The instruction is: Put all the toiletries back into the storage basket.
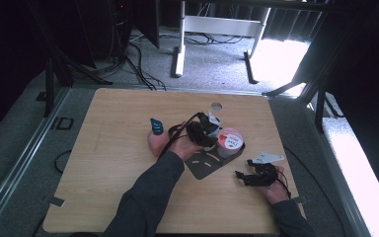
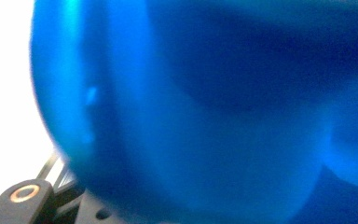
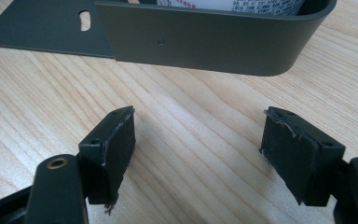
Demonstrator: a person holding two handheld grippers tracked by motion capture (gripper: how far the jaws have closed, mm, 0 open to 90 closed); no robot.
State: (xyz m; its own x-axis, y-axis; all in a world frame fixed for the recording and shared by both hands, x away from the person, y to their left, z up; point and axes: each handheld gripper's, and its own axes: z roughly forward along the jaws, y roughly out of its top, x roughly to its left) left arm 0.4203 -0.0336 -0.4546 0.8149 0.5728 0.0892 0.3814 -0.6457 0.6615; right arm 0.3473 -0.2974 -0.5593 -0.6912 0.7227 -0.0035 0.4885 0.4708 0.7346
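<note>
**Tub in the dark metal tray, left gripper reaching over it**

Tub (image 1: 230,140), white with a pink-red lid, sits in the curved end of a dark metal tray (image 1: 205,165) near the middle of the wooden surface (image 1: 113,163). In the high view the left gripper (image 1: 203,129) is held just above and beside the tub, its cable looping back toward a pink bottle with a blue cap (image 1: 156,137) that stands just to the left. From there its jaws are hidden by the hand and housing, so I cannot tell whether they are open or closed.

The left gripper view adds a blurred blue object (image 2: 205,112) pressed very close to the lens; what it is cannot be made out.

The right gripper (image 1: 250,177) rests low at the tray's right, well apart from the tub. The right gripper view makes plain what the high view leaves small: its jaws stand wide apart with nothing between them, pointing at the tray's curved wall (image 3: 205,42), bare wood (image 3: 191,135) under them.
</note>
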